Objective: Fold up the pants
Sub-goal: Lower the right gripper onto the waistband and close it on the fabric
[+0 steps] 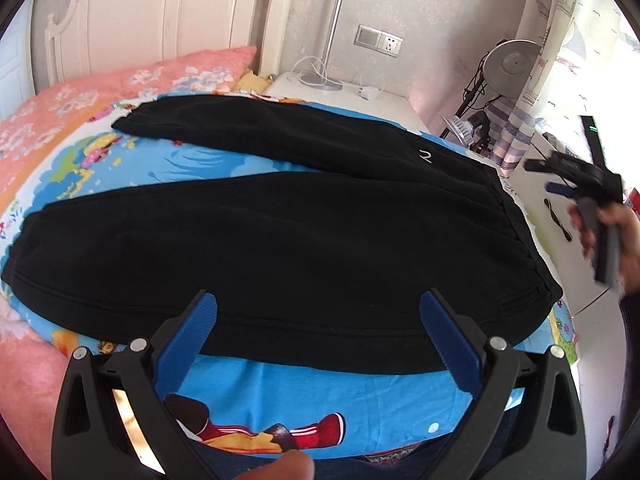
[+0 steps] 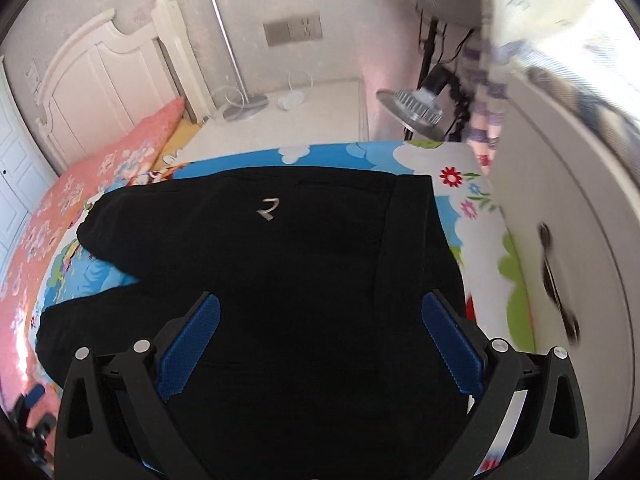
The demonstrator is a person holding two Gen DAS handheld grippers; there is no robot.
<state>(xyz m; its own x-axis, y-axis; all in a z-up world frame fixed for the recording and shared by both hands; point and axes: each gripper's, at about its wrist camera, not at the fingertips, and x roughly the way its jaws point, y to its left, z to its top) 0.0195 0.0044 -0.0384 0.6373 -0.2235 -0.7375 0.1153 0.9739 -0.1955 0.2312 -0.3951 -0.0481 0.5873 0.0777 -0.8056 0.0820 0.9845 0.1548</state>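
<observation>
Black pants lie flat on the bed, legs spread apart toward the left, waistband at the right. A small grey logo marks the far leg near the waist. My left gripper is open and empty, held above the near leg's front edge. My right gripper is open and empty, above the waist end of the pants. In the left wrist view the right gripper shows blurred at the right, held in a hand.
The bed has a blue cartoon sheet and a pink floral quilt at the left. A white nightstand with a lamp pole and cables stands behind. A white cabinet and lamp stand are at the right.
</observation>
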